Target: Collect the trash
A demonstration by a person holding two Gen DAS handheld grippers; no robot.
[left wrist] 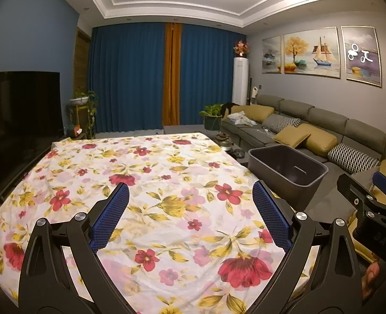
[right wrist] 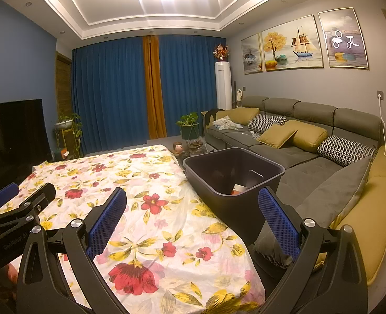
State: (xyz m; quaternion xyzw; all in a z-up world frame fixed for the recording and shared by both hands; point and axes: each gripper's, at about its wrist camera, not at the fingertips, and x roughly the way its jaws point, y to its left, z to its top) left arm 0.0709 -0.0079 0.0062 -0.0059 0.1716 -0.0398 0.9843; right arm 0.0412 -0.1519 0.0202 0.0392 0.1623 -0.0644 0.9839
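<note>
A dark bin [right wrist: 245,204] stands off the right side of the table with the floral cloth [right wrist: 151,225]; paper or packaging scraps [right wrist: 238,189] lie at its bottom. The same bin [left wrist: 288,172] shows in the left wrist view at mid right. My left gripper [left wrist: 190,219] is open above the cloth, with nothing between its blue pads. My right gripper [right wrist: 193,225] is open too, spanning the table's right edge and the bin's near wall, and holds nothing. Each gripper shows at the edge of the other's view: the right gripper [left wrist: 368,204] and the left gripper [right wrist: 15,204].
A grey sofa [right wrist: 310,157] with yellow and patterned cushions runs along the right wall. A dark TV [left wrist: 20,112] stands at the left. Blue curtains [left wrist: 140,78], potted plants [right wrist: 189,125] and a white floor-standing air conditioner [right wrist: 223,85] are at the back. The floral cloth [left wrist: 153,172] covers the table.
</note>
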